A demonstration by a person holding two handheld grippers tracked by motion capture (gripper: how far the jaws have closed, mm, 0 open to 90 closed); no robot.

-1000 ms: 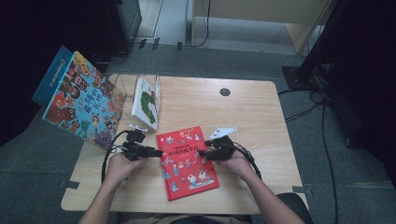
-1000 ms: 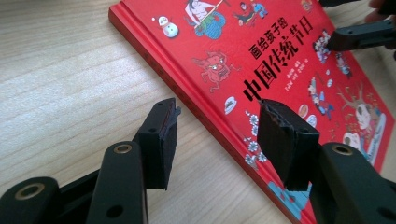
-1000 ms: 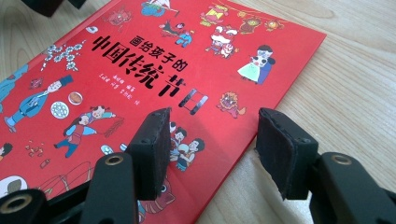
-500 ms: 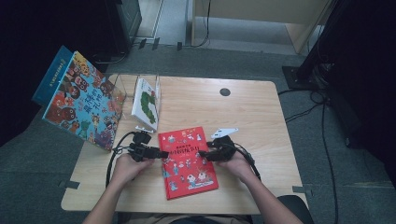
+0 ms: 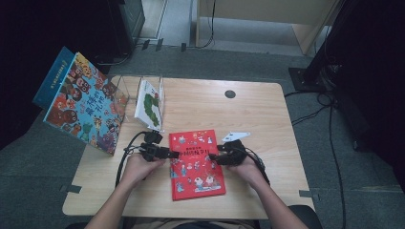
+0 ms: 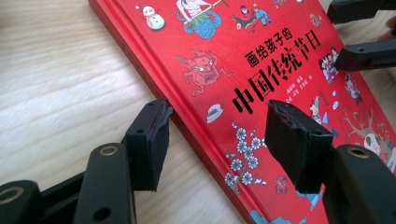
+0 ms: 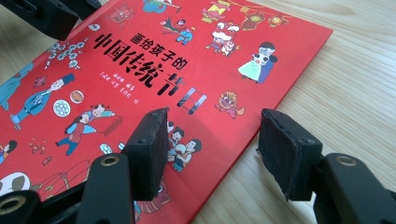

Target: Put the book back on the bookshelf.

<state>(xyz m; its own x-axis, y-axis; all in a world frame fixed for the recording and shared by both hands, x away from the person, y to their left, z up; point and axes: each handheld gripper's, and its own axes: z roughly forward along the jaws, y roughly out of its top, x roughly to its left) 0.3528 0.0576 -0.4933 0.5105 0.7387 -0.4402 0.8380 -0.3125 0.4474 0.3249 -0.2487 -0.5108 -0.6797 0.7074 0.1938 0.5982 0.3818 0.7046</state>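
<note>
- Two grippers flank the red book (image 5: 197, 163) at lower centre of the high view: left gripper (image 5: 168, 153) straddles its left edge, jaws parted and just widened, pressing nothing.
- Right gripper (image 5: 215, 159) straddles the right edge, jaws apart, unclenched.
- Wooden table (image 5: 267, 114) lies bare at upper right.
- Cover bears Chinese characters.
</note>
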